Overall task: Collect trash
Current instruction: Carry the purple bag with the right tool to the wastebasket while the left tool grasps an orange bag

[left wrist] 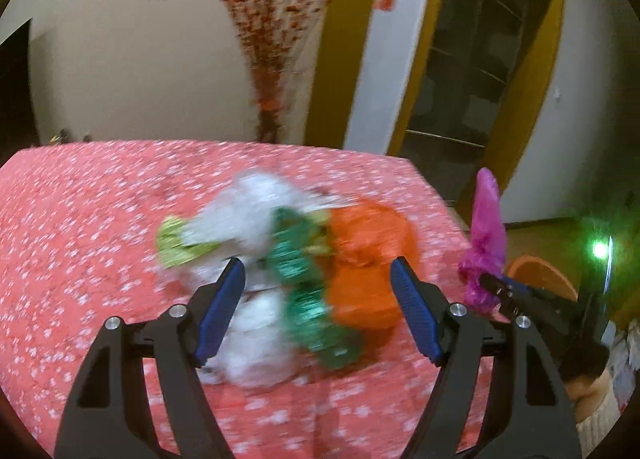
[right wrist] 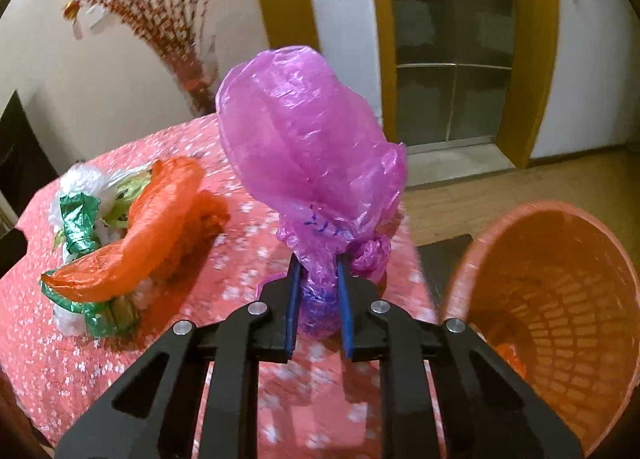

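right gripper [right wrist: 318,279] pinching crumpled purple plastic bag [right wrist: 304,139] | left gripper [left wrist: 318,287] wide, empty | orange mesh bin [right wrist: 560,299] at 3 o'clock | orange, white, green bag heap [right wrist: 132,227] at 9 o'clock on pink floral tablecloth [right wrist: 80,359]

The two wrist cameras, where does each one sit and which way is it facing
Left wrist: on the left gripper, tilted down over the red tablecloth at a pile of orange, green and white bags; its open fingers show, and a sleeve lower right.
Right wrist: on the right gripper, tilted down at the table's edge; its fingers pinch a purple bag, orange basket to the right.
Shared: tablecloth, pile, purple bag, basket, doorway, dried branches.
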A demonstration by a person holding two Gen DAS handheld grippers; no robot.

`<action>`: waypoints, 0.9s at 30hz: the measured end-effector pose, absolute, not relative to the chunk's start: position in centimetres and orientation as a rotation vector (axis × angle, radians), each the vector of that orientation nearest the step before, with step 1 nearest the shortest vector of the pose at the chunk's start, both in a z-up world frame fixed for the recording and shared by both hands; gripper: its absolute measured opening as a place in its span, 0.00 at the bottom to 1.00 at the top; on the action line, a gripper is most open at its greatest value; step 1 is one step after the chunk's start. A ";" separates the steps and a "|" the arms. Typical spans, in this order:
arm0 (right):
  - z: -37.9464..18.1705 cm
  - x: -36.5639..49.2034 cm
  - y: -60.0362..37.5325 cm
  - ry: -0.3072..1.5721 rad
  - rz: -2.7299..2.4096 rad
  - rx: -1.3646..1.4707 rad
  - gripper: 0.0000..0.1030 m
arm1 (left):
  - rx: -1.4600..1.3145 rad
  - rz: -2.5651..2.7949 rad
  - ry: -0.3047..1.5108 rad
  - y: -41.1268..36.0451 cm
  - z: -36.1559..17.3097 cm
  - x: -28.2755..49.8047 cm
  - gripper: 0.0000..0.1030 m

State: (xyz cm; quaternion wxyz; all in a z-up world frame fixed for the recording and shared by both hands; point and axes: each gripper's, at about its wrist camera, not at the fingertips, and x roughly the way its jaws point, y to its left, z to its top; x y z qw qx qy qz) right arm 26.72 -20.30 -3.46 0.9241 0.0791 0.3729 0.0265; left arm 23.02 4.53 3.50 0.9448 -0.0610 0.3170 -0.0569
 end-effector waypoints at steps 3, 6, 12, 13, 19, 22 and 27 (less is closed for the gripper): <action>-3.3 25.5 -21.6 0.754 0.040 0.188 0.16 | -0.073 -0.149 0.658 0.9 3.9 24.1 0.72; -3.0 24.5 -22.7 0.743 0.033 0.199 0.16 | -0.018 -0.157 0.693 -2.5 3.3 25.6 0.72; -2.8 23.3 -24.3 0.734 0.023 0.222 0.16 | 0.065 -0.082 0.779 -5.9 0.4 28.7 0.71; -2.9 23.2 -24.4 0.734 0.022 0.225 0.16 | 0.063 -0.070 0.789 -5.9 0.0 29.0 0.70; -3.4 22.7 -25.4 0.742 0.021 0.242 0.16 | 0.061 -0.040 0.830 -5.3 -1.9 29.9 0.41; -3.5 22.4 -25.6 0.741 0.019 0.249 0.16 | 0.020 -0.073 0.844 -4.9 -2.3 30.2 0.22; -3.2 21.8 -26.2 0.729 0.013 0.259 0.16 | -0.006 -0.142 0.795 -4.8 -1.3 28.9 0.08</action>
